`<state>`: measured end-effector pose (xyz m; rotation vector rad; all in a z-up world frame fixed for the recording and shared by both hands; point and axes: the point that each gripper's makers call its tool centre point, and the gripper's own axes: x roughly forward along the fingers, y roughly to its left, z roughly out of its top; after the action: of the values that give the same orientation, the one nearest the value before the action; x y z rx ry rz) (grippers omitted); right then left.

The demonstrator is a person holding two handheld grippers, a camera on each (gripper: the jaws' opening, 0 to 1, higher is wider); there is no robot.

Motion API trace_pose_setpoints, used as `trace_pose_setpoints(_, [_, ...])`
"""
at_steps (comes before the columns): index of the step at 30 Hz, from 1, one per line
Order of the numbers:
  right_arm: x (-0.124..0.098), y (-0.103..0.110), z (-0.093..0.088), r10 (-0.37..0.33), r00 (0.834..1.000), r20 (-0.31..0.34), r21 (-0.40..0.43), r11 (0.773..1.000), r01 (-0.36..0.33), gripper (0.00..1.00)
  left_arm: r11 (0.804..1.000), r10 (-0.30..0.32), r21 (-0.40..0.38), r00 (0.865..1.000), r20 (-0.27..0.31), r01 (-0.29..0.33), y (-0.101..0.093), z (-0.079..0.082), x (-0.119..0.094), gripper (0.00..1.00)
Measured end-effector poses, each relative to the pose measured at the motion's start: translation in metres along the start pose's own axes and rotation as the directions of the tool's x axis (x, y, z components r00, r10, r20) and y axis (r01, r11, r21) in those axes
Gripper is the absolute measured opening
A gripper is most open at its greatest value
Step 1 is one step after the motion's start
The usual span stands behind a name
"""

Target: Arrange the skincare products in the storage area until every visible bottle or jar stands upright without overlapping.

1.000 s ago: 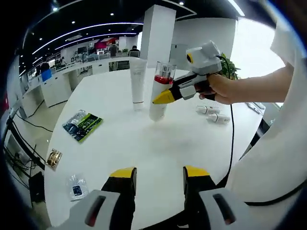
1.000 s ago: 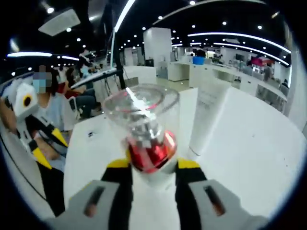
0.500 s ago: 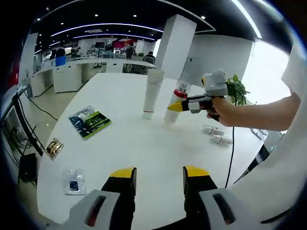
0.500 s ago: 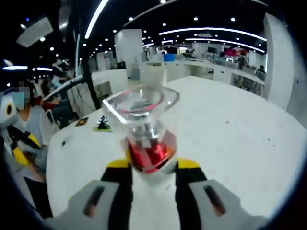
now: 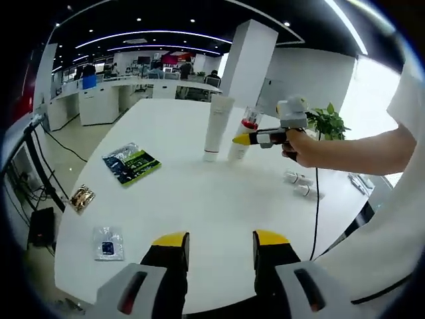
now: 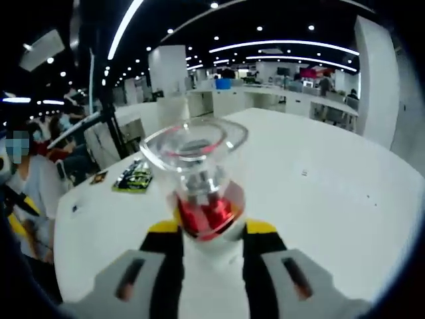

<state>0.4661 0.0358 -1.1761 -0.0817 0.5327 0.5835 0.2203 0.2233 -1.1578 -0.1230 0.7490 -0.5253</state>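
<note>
A: How much is judged done?

B: Partly. On the table point(image 5: 199, 199), the tube point(image 5: 218, 127) and the pump bottle point(image 5: 242, 133) are stood upright, just beside each other; two small bottles point(image 5: 297, 183) are left lying, well ahead and right of the left gripper point(image 5: 220, 240), whose jaws are spread, holding nothing.

A: And the pump bottle?

B: It is pinched between the right gripper point(image 6: 212, 229) jaws at the neck.

No lettering here is clear enough to read.

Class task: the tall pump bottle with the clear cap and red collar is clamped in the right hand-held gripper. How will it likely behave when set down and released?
The bottle is tall and slim, so it probably tips easily if nudged. Its clear cap looks hard and glossy, so likely slippery. The right hand-held gripper grips near the red collar, so the base may swing.
</note>
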Motion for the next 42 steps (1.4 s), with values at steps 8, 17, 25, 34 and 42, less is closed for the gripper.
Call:
trace_pose_setpoints(8, [0.003,-0.012,-0.001,-0.008,1.0,-0.004,0.003,1.0,0.008,0.31,0.999,0.031,-0.02,0.999,0.014,-0.03,0.007,-0.001,-0.007,0.38])
trace_pose_setpoints(17, [0.008,-0.013,-0.001,0.001,1.0,0.014,0.025,1.0,-0.001,0.31,0.997,0.068,-0.039,0.998,0.017,-0.067,0.015,0.0,-0.012,0.38])
trace_pose_setpoints(25, [0.013,-0.008,0.001,0.016,1.0,0.02,0.048,0.999,-0.017,0.32,0.997,0.073,-0.031,0.997,0.012,-0.073,0.013,-0.001,-0.013,0.38])
trace_pose_setpoints(34, [0.013,-0.008,0.003,0.034,0.998,0.056,0.068,0.997,-0.038,0.34,0.997,0.073,-0.028,0.997,0.003,-0.073,0.01,-0.005,-0.013,0.38])
trace_pose_setpoints(42, [0.004,-0.007,0.001,0.108,0.991,0.074,0.039,0.993,-0.112,0.35,0.998,0.065,-0.024,0.998,0.001,-0.065,0.005,-0.006,-0.013,0.38])
